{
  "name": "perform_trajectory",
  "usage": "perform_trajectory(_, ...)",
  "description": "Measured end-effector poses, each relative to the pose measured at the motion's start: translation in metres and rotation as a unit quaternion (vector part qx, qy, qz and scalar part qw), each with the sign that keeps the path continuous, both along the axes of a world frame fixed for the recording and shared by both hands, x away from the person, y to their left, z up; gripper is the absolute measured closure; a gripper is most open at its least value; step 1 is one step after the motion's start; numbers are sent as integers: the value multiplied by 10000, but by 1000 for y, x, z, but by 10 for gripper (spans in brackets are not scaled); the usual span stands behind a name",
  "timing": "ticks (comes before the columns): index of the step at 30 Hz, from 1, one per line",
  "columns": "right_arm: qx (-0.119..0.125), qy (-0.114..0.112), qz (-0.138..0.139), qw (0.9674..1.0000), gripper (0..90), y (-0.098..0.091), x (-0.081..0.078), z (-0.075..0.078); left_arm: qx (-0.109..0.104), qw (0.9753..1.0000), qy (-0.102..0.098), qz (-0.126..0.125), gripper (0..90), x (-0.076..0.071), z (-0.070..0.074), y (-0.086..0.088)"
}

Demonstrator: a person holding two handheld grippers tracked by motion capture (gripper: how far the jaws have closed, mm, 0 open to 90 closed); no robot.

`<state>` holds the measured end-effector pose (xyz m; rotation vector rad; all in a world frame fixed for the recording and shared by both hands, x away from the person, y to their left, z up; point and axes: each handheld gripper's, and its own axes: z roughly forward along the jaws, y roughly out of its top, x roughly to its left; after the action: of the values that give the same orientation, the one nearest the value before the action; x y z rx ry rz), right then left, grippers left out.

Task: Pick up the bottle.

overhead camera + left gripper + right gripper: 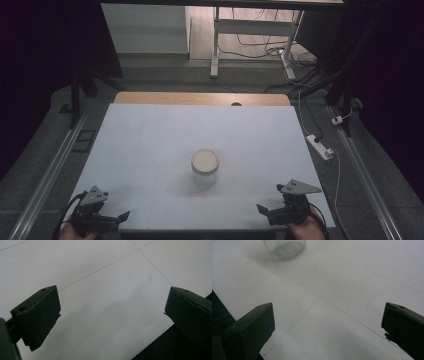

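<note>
The jar (205,167), a clear glass one with a pale round lid, stands upright near the middle of the white table (150,140), a little toward the person's side, and we see nothing touching it. In the high view the left gripper (120,217) sits at the near left corner of the table, its grey three-cornered plate on top, with the person's hand just showing at the bottom edge; the right gripper (265,210) sits at the near right corner, likewise held from below by a hand (305,231). Both are well apart from the jar, 1 on each side of it, and both point inward across the near edge. In the left gripper view we look along its 2 black jaws, which stand wide apart with bare white tabletop between them; thin seam lines cross the surface, and the dark table edge cuts in at the lower right. In the right gripper view its 2 jaws are also spread wide with nothing between them, and the jar's glass base (284,247) shows at the top of the picture, well ahead of the jaw tips and to their left. Beyond the far edge of the table we see a strip of bare wood (200,98), and on the floor to the right a white power strip (320,146) with its cable.
</note>
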<state>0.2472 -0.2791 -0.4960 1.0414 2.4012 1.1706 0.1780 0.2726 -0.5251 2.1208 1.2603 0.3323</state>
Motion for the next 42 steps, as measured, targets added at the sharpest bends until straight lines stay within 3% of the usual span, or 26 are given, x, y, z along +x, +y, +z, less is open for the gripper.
perform_trajectory(11, 102, -39, 103, 9999, 0, 5, 2, 1, -52, 10000, 3, -6, 12, 0, 0, 1)
perform_trajectory(23, 250, -77, 390, 9989, 0, 19, 6, 3, -56, 10000, 9, 3, 11, 0, 0, 1)
perform_trajectory(42, 187, -196, 896, 9956, 0, 52, 16, 1, -71, 10000, 24, 2, 11, 1, 0, 2)
